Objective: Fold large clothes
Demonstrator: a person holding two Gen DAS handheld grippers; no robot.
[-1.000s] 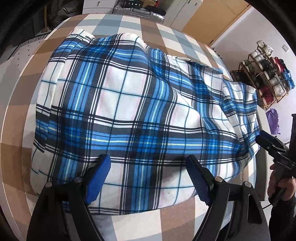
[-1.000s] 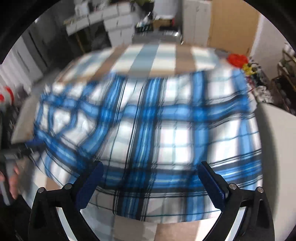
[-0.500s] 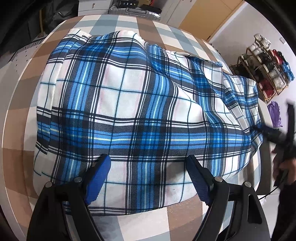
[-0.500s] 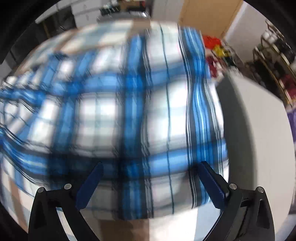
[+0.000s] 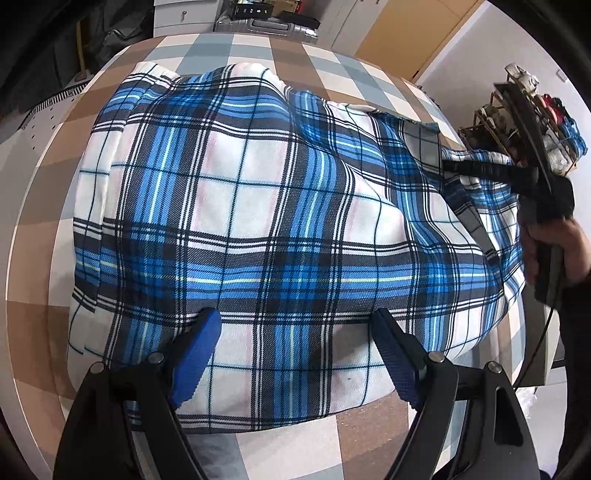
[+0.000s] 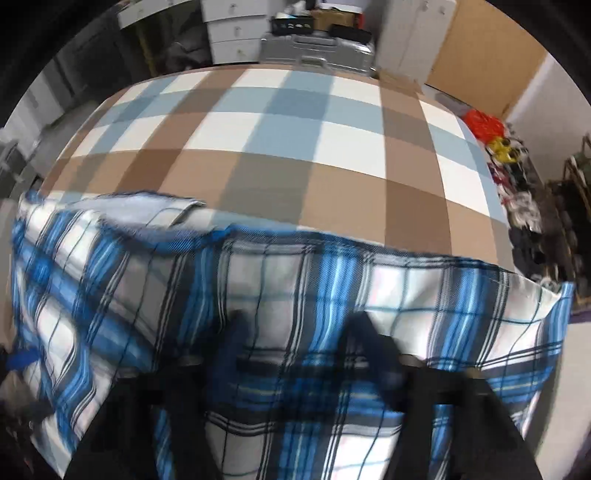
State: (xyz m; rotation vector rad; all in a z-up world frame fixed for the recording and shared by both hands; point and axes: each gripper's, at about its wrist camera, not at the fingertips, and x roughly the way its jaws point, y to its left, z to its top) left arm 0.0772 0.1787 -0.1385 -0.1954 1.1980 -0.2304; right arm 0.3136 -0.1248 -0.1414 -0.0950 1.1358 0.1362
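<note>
A large blue, white and black plaid garment [image 5: 258,184] lies spread on a table with a brown, grey and white checked cover [image 5: 229,48]. My left gripper [image 5: 295,321] hovers open above the garment's near part, with nothing pinched between its blue fingers. A hand [image 5: 554,247] holds my right gripper [image 5: 448,166] at the garment's right edge. In the blurred right wrist view, the right gripper [image 6: 303,328] is closing. The plaid garment [image 6: 406,295] sits between its fingers, which still stand apart. The garment's far edge is raised off the checked cover [image 6: 277,129].
A silver suitcase [image 5: 266,26] and white drawers stand behind the table. A wooden rack [image 5: 528,110] of small items is at the right, with red and yellow clutter [image 6: 484,125] on the floor. The table's rounded edge curves along the left.
My right gripper has swung across the garment to its edge near the table's bare checked part, and its jaws have narrowed around cloth. The left gripper has stayed put.
</note>
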